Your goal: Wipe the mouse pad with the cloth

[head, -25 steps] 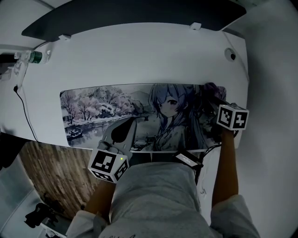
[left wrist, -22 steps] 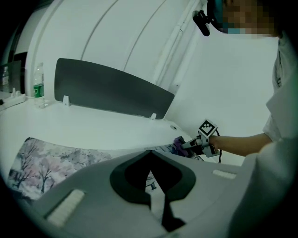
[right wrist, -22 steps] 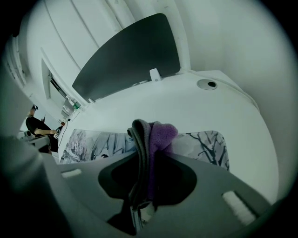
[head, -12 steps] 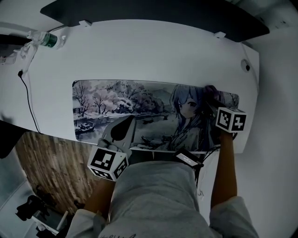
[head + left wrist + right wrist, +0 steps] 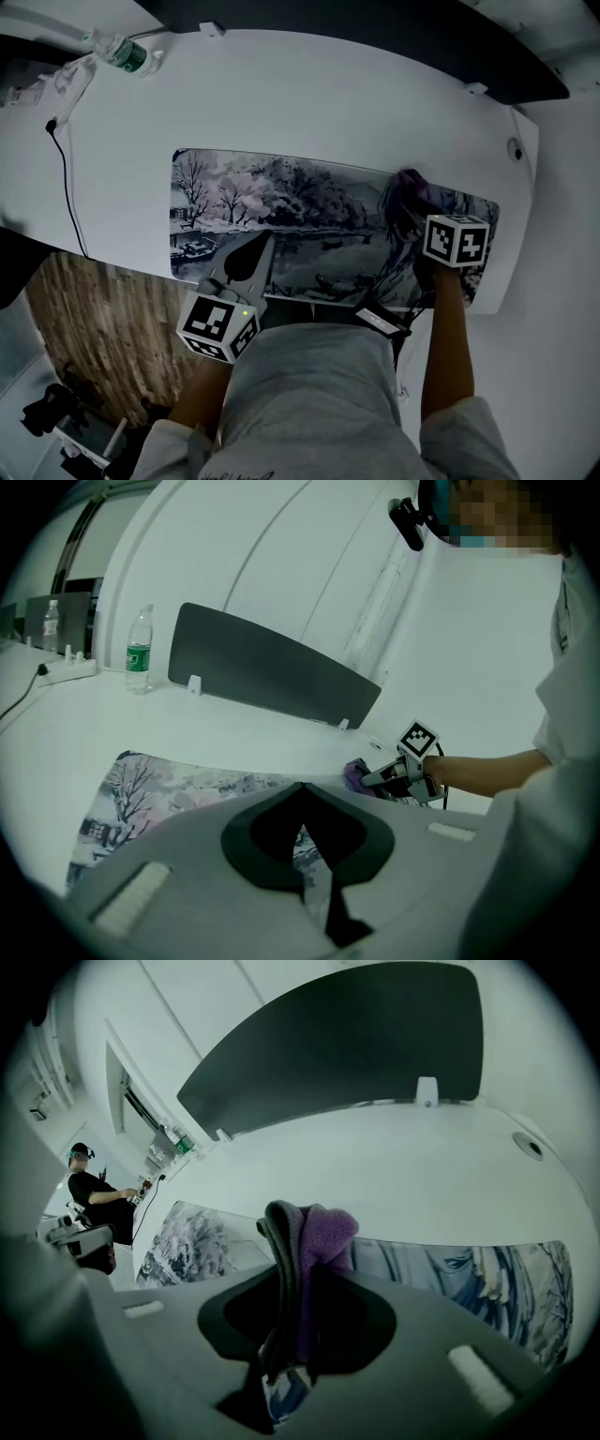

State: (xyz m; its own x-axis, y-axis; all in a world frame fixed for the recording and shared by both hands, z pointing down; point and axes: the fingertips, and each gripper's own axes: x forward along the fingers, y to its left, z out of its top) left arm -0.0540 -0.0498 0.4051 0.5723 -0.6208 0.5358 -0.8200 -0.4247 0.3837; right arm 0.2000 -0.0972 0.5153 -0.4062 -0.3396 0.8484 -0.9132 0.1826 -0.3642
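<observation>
**Operator:** Status of the white desk (image 5: 328,103) and the mouse pad (image 5: 281,202)?

**Technician:** The pad lies flat on the desk. Left gripper (image 5: 261,246): jaws together, holding nothing, over the pad's near edge. Right gripper (image 5: 419,208): jaws clamped on the purple-grey cloth (image 5: 410,183), at the pad's right end.

The mouse pad (image 5: 281,206) lies across the near half of the tabletop (image 5: 309,103). A panel (image 5: 394,33) stands along the far edge, with a bottle (image 5: 122,52) at the far left corner. The cloth (image 5: 309,1241) rests on the pad's right part, clamped in the right tool (image 5: 291,1335). The left tool (image 5: 302,789) is over the pad's near part.
</observation>
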